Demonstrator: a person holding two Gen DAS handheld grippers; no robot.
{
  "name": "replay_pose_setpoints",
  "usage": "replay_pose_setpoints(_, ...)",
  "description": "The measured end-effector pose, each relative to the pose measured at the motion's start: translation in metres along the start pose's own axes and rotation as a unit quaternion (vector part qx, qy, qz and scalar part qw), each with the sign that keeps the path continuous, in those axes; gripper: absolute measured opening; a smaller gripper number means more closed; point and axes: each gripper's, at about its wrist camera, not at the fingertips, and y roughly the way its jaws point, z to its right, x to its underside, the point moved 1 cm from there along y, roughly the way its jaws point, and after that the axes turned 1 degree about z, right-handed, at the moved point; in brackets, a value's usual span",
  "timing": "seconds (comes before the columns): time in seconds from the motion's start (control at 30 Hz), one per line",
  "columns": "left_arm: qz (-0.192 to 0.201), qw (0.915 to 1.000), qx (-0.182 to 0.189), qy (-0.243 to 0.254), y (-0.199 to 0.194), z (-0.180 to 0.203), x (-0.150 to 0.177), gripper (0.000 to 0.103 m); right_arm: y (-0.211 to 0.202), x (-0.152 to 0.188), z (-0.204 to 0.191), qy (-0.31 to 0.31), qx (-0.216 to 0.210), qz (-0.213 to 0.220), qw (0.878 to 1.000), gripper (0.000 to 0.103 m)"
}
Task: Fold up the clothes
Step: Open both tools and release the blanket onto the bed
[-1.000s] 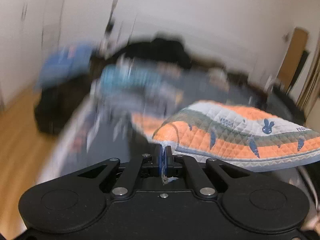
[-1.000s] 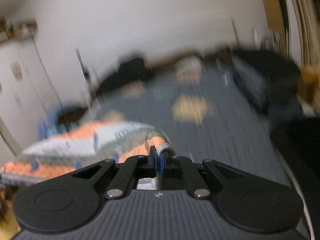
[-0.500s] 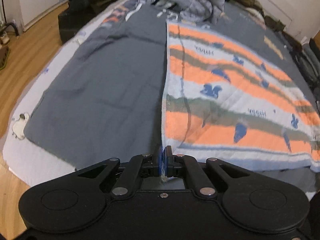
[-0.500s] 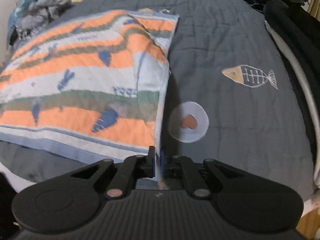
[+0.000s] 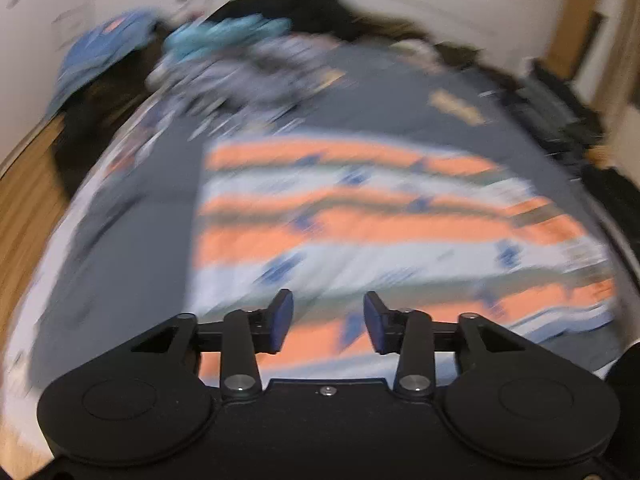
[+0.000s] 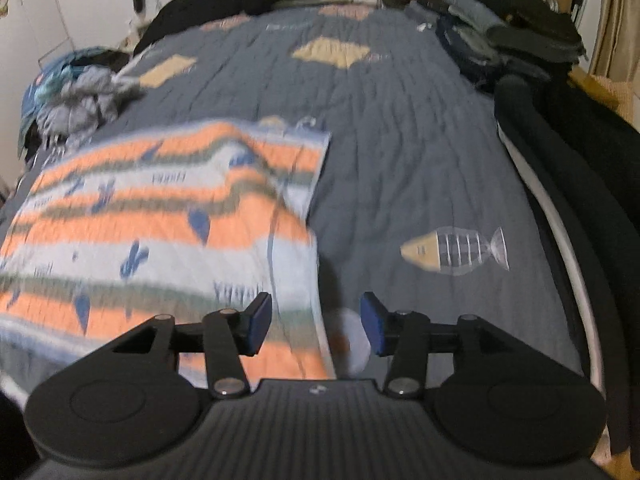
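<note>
An orange, white and grey striped quilted cloth (image 5: 360, 224) with blue prints lies spread flat on the grey bed cover. It also shows in the right wrist view (image 6: 160, 224), reaching under the jaws at its near right corner. My left gripper (image 5: 326, 322) is open and empty above the cloth's near edge. My right gripper (image 6: 316, 322) is open and empty above the cloth's near right corner. Both views are motion-blurred.
A heap of grey and blue clothes (image 5: 240, 60) lies at the far left of the bed; it also shows in the right wrist view (image 6: 76, 100). Dark folded garments (image 6: 516, 36) are stacked along the right side. The grey cover (image 6: 420, 152) has fish prints. Wooden floor (image 5: 24, 184) lies left.
Both grippers have opened and let go of the striped cloth's corners. The cloth now lies flat on the bed. Both grippers have pulled back and tilted up.
</note>
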Motion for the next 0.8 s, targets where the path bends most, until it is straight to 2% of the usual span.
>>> replay_pose_setpoints(0.03,0.014,0.9998,0.013,0.006,0.008,0.019,-0.007,0.07,0.006,-0.007,-0.002,0.002,-0.002,0.005,1.0,0.048)
replay_pose_setpoints(0.07,0.027,0.9992,0.027,0.012,0.016,0.036,-0.014,0.073,0.015,-0.016,-0.003,0.005,-0.006,0.011,1.0,0.048)
replay_pose_setpoints(0.2,0.061,0.9946,0.083,0.012,0.067,0.104,-0.034,0.073,0.052,-0.054,-0.008,0.014,-0.024,0.024,0.999,0.048)
replay_pose_setpoints(0.27,0.072,0.993,0.093,0.006,0.102,0.134,-0.039,0.073,0.072,-0.072,-0.011,0.013,-0.028,0.028,0.999,0.048)
replay_pose_setpoints(0.37,0.066,0.9934,0.091,-0.021,0.154,0.163,-0.039,0.073,0.101,-0.093,-0.015,0.014,-0.027,0.029,0.999,0.048)
replay_pose_setpoints(0.43,0.059,0.9907,0.113,-0.049,0.183,0.172,-0.032,0.073,0.12,-0.104,-0.014,0.021,-0.03,0.026,0.999,0.048)
replay_pose_setpoints(0.5,0.052,0.9877,0.138,-0.052,0.205,0.176,-0.02,0.073,0.139,-0.11,-0.012,0.026,-0.035,0.017,0.999,0.048)
replay_pose_setpoints(0.63,0.016,0.9919,0.121,-0.034,0.231,0.176,-0.011,0.071,0.175,-0.118,-0.01,0.003,-0.045,-0.004,0.999,0.049)
replay_pose_setpoints(0.8,0.028,0.9923,0.115,-0.039,0.235,0.16,-0.017,0.071,0.214,-0.127,0.007,0.01,-0.04,-0.004,0.999,0.049)
